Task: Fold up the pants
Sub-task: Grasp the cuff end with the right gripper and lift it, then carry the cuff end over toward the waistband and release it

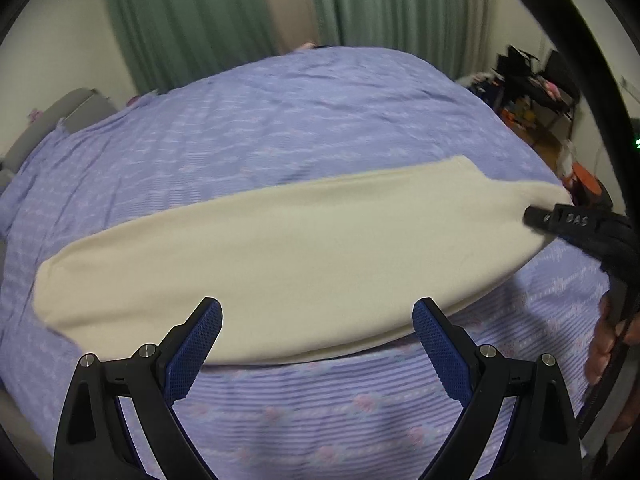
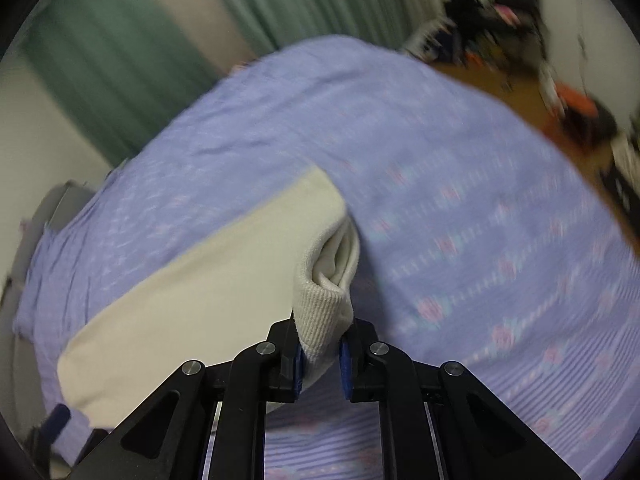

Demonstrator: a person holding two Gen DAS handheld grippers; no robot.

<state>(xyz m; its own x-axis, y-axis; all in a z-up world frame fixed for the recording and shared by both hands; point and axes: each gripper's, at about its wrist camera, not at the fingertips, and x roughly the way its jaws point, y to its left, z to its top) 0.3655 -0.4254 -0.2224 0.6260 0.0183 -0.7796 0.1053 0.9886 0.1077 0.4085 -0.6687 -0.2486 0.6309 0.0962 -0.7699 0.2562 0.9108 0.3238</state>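
Note:
Cream pants (image 1: 280,248) lie folded lengthwise across a purple patterned bedspread (image 1: 280,120). My left gripper (image 1: 318,320) is open and empty, its blue-padded fingers apart just above the near long edge of the pants. My right gripper (image 2: 320,360) is shut on the ribbed end of the pants (image 2: 324,312) and holds that end slightly lifted. In the left wrist view the right gripper (image 1: 536,218) shows at the pants' right end. The right wrist view is motion-blurred.
Green curtains (image 1: 200,20) hang behind the bed. A grey headboard (image 1: 60,116) is at the left. Cluttered shelves and items (image 1: 532,92) stand beyond the bed's right edge, over a wooden floor (image 2: 520,92).

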